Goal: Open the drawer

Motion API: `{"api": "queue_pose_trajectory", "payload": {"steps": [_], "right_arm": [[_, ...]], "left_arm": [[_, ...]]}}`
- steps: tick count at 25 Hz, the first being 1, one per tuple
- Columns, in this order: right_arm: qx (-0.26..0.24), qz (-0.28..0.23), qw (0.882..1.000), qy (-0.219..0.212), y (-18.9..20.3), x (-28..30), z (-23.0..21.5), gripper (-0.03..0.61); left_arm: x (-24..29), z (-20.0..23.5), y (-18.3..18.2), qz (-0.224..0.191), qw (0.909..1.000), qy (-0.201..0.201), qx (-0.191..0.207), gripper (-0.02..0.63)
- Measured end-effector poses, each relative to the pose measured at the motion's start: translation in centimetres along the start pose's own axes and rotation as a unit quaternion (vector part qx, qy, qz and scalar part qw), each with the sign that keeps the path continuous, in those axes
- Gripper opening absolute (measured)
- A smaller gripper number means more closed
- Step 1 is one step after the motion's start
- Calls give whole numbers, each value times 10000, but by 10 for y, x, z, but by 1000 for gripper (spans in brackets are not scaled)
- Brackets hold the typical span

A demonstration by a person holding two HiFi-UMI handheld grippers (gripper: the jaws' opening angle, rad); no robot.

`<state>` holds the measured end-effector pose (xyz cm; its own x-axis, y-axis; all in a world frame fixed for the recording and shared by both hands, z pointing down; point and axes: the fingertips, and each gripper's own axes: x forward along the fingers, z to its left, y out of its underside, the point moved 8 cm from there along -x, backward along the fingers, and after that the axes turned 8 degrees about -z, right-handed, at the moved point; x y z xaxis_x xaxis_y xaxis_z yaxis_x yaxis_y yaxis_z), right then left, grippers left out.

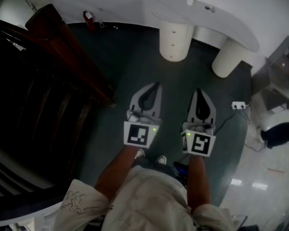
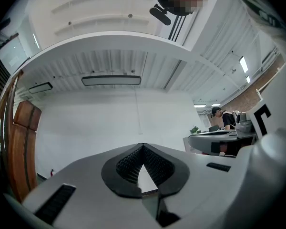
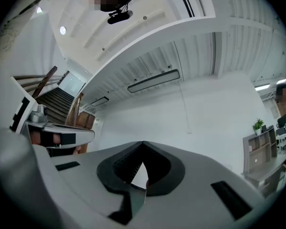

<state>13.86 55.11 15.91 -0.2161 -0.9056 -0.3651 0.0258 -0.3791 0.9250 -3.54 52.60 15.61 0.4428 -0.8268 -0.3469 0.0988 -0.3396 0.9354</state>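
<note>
Right gripper [image 3: 143, 145] — jaws closed tip to tip — faces a white wall [image 3: 205, 113]; staircase [image 3: 57, 99] at left.

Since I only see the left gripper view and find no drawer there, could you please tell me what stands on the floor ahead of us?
Observer: The head view shows a white curved table on thick round cream legs, standing ahead on the dark floor.
Operator: Thank you. Is the right gripper holding anything?
Observer: No. The right gripper has its jaws together, with nothing between them.
Operator: Is anything loose on the floor?
Observer: A small white power strip with its cable lies on the floor, to the right of the right gripper.
</note>
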Motion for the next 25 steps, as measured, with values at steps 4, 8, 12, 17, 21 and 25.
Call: {"api": "queue_pose_trajectory", "payload": {"steps": [4, 8, 12, 17, 21, 25], "right_arm": [[38, 67, 10000, -45, 8, 3, -6, -2], [27, 159, 9999, -37, 17, 14, -11, -2], [-77, 233, 9997, -5, 34, 38, -10, -2], [-151, 285, 9995, 22, 53, 86, -4, -2], [-195, 298, 9993, 71, 70, 133, 10, -2], [-228, 371, 9990, 77, 82, 175, 19, -2]], "left_arm": [[4, -5, 5, 40, 10000, -51, -5, 2], [18, 0, 13, 62, 9999, -79, -33, 2], [37, 21, 29, 64, 9999, -54, -83, 2], [73, 56, 48, 11, 9999, -3, -129, 2], [102, 95, 60, -58, 9997, 13, -231, 2], [130, 126, 69, -39, 9995, 63, -296, 2]]}}
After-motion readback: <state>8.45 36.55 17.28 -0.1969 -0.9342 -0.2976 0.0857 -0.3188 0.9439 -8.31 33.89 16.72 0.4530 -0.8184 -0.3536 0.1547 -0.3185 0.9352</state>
